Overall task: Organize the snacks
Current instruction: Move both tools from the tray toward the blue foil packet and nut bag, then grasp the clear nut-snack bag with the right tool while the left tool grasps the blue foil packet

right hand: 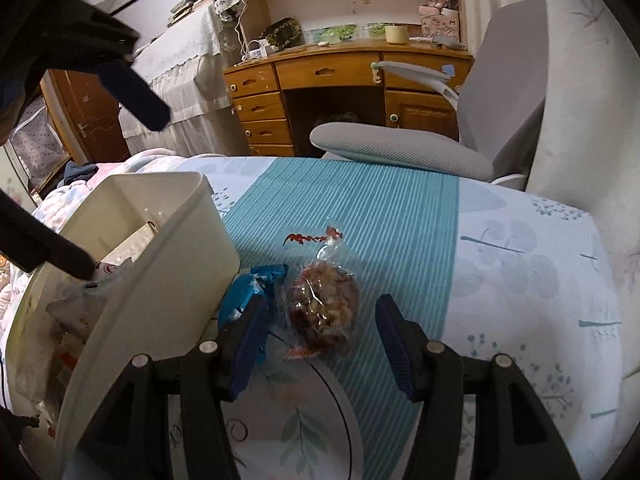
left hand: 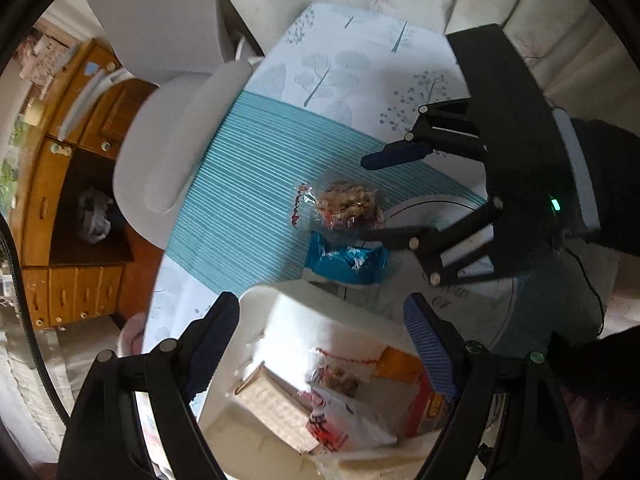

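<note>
A clear bag of nutty snack (right hand: 324, 304) lies on the bed cover with a blue packet (right hand: 252, 284) to its left, beside a white bin (right hand: 160, 300). My right gripper (right hand: 320, 336) is open, its blue pads either side of the clear bag and not pressing it. In the left wrist view the clear bag (left hand: 348, 204) and blue packet (left hand: 348, 260) lie just beyond the bin (left hand: 288, 320), which holds a tan box, a red-and-white packet and an orange pack. My left gripper (left hand: 324, 344) hangs open above the bin, holding nothing. The right gripper (left hand: 376, 196) flanks the bag there.
The bed cover (right hand: 520, 260) is white with leaf prints and a teal striped band. A grey office chair (right hand: 400, 148) stands at the bed's far edge, with a wooden desk (right hand: 328, 68) behind it. A pale cushion (right hand: 580, 120) rises at the right.
</note>
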